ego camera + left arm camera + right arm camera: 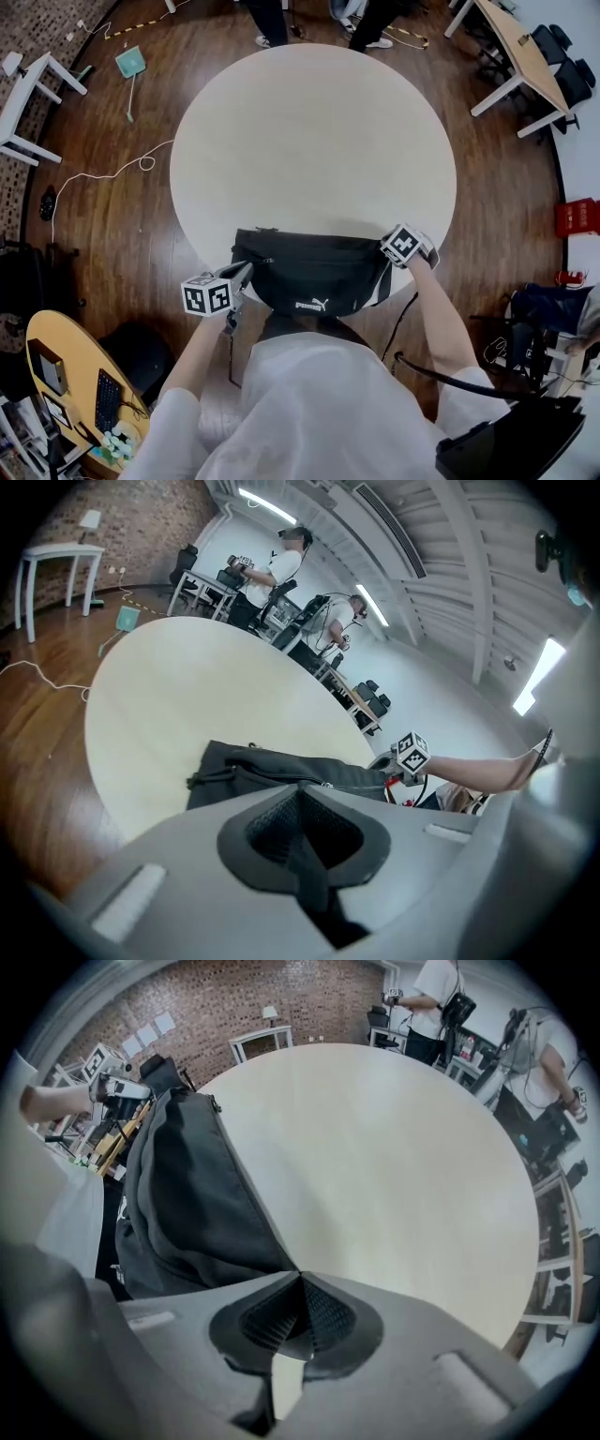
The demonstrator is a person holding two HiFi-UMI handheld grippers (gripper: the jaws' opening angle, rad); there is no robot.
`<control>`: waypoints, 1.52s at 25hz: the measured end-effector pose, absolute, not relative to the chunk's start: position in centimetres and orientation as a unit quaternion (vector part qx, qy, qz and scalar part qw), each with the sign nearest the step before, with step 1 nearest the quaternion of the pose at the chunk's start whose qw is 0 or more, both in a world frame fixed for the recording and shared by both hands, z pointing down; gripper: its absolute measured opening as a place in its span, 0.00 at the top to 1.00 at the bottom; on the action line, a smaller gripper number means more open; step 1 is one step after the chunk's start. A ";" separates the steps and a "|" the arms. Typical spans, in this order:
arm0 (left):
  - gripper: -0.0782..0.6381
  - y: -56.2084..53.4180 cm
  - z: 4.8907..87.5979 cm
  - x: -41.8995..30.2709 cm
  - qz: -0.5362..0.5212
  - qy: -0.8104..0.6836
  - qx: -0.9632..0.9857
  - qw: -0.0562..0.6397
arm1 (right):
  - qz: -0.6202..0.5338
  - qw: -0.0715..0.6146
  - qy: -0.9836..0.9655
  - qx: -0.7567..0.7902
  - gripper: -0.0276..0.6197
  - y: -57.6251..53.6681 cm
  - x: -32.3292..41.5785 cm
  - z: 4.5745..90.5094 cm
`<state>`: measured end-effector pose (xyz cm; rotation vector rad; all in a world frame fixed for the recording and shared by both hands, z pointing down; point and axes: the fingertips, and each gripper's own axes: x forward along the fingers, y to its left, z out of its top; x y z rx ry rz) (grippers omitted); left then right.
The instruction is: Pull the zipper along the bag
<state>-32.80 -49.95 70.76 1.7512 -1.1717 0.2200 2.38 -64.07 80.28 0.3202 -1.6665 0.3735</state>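
Black soft-fabric waist bag point(314, 272) lies at the round cream tabletop's point(309, 141) near edge. Your left tool point(300, 787) is closed by its left end, right tool point(298, 1274) closed at its right corner. Light, floppy: keep it taut, pinch the pull tab.

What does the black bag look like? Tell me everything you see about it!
The black bag is a soft fabric waist pouch with a white logo on its front and a zipper along the top. It lies at the near edge of the round table, partly hanging over. The right gripper seems to pinch its right end; the shut left gripper is at its left end.
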 end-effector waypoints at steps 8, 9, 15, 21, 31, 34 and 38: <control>0.86 -51.7 74.6 -40.6 0.158 -0.512 0.709 0.458 | 0.165 0.657 -0.717 0.167 0.97 -64.3 2.5 80.4; 0.86 -52.1 75.4 -41.0 0.170 -0.513 0.706 0.457 | 0.164 0.659 -0.714 0.171 0.97 -64.3 2.5 80.3; 0.86 -53.5 79.0 -41.3 0.204 -0.501 0.703 0.461 | 0.174 0.654 -0.709 0.197 0.97 -64.1 2.3 80.2; 0.84 -52.5 77.9 -41.6 0.174 -0.506 0.712 0.454 | 0.131 0.639 -0.721 0.234 0.97 -64.3 1.3 80.3; 0.70 -49.9 73.9 -43.5 0.148 -0.506 0.734 0.428 | 0.152 0.509 -0.734 0.424 0.97 -66.7 1.9 75.1; 0.77 -49.3 73.0 -44.7 0.143 -0.524 0.734 0.409 | 0.121 0.468 -0.755 0.442 0.97 -66.6 0.7 71.4; 0.87 -49.8 70.3 -44.1 0.122 -0.539 0.748 0.368 | 0.090 0.417 -0.776 0.465 0.97 -64.7 -0.7 67.7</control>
